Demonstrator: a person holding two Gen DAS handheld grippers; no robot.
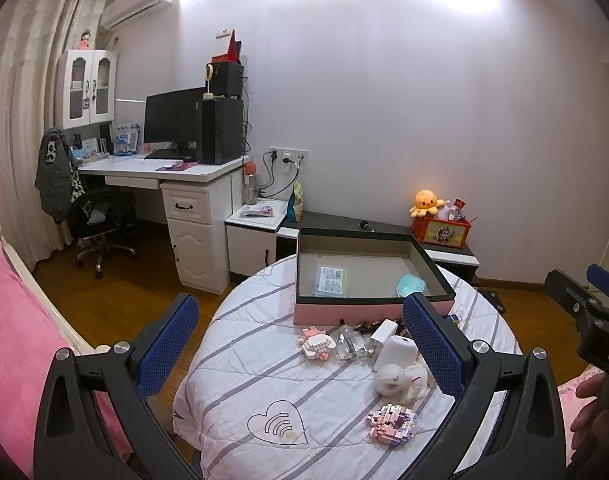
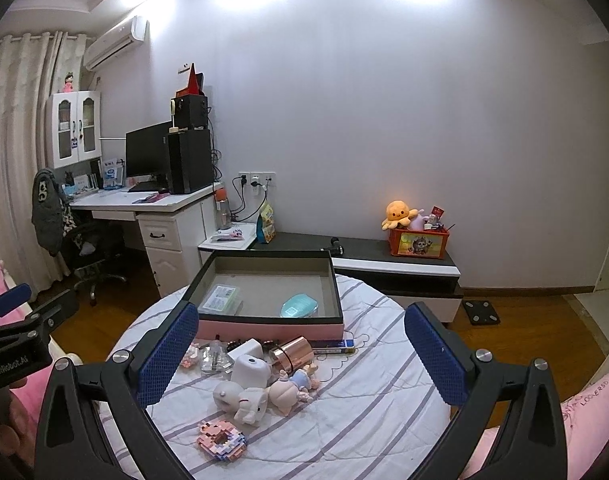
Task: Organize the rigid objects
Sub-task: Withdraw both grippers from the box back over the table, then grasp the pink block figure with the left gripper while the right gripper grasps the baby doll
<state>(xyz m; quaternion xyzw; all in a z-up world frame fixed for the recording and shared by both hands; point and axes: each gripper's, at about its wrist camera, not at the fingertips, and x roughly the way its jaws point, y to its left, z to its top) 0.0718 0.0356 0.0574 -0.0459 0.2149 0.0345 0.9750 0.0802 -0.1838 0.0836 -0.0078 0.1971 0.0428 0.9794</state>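
Note:
A pink box (image 1: 368, 308) (image 2: 270, 328) with a dark rim sits open on the round table (image 1: 264, 360) (image 2: 384, 380); inside lie a clear case (image 1: 330, 281) (image 2: 220, 298) and a teal oval case (image 1: 410, 285) (image 2: 299, 306). In front of it lie a glass bottle (image 1: 350, 345) (image 2: 215, 357), a white charger (image 1: 383, 334) (image 2: 246, 349), a white device (image 1: 395, 353) (image 2: 250, 369), white figurines (image 1: 400, 378) (image 2: 240, 398), a pink brick ring (image 1: 393, 424) (image 2: 220, 440), a copper cylinder (image 2: 292, 356) and a doll (image 2: 292, 388). My left gripper (image 1: 300, 352) and right gripper (image 2: 300, 356) hover open and empty above the table.
A pink brick model (image 1: 316, 344) lies left of the bottle. A blue pen box (image 2: 334, 345) and a thin cord lie by the pink box. A desk (image 1: 164, 172), a chair (image 1: 92, 216) and a low cabinet with an orange toy bin (image 2: 418, 242) stand behind. Pink bedding (image 1: 16, 320) is on the left.

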